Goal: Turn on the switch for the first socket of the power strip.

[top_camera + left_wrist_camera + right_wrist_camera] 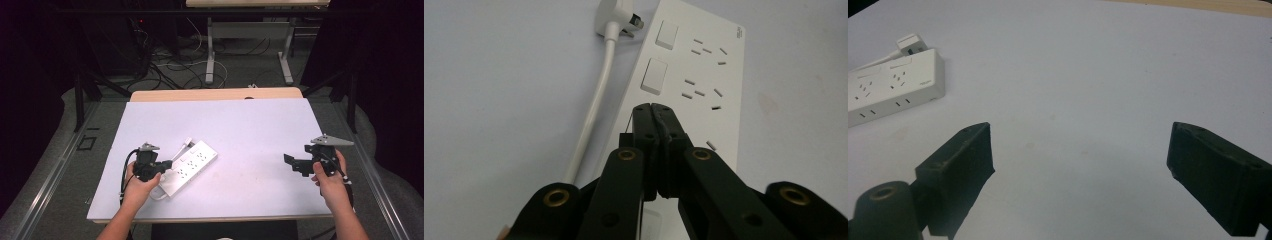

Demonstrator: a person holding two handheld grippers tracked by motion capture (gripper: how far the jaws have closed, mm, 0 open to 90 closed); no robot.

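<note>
While poised over the near end of the white power strip (189,167), left gripper (167,164) clenched, jaw tips pressed together with nothing between, just above the strip's top face. Strip lying flat and diagonal on the white table sheet (250,130), left of centre, sockets and two switches up. White cord (591,112) along its left side, plug (619,19) at far end. Right gripper (290,161) released, jaws spread wide over bare sheet at right, well apart from the strip.
</note>
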